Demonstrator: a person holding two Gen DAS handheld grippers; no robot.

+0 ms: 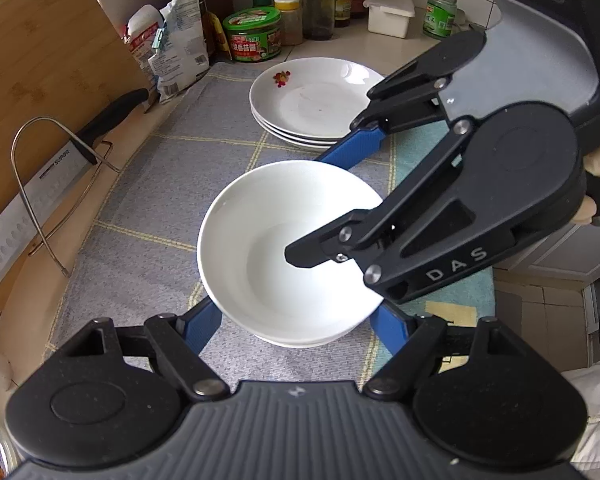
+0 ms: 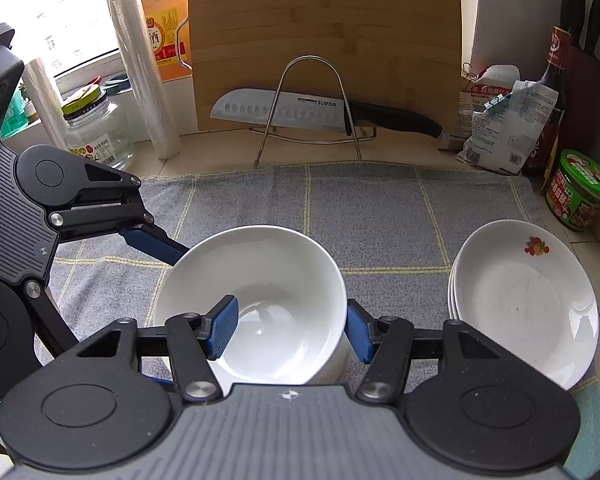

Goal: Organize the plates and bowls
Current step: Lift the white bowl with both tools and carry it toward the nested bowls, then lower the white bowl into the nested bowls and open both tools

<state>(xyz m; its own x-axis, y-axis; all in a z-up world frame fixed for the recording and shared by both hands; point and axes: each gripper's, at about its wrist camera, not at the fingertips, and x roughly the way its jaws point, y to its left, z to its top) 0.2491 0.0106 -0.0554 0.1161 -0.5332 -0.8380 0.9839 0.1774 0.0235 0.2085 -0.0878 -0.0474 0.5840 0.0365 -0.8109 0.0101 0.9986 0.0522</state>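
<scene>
Right wrist view: right tongs pinch the white bowl's rim, left tongs clasp its sides, stacked plates beside

Gripped the near wall of the white bowl with the right gripper, one blue pad inside, the other outside. Rested on the grey checked cloth, beside stacked white plates. Reached the bowl's far-left rim with the left gripper's blue finger.
</scene>
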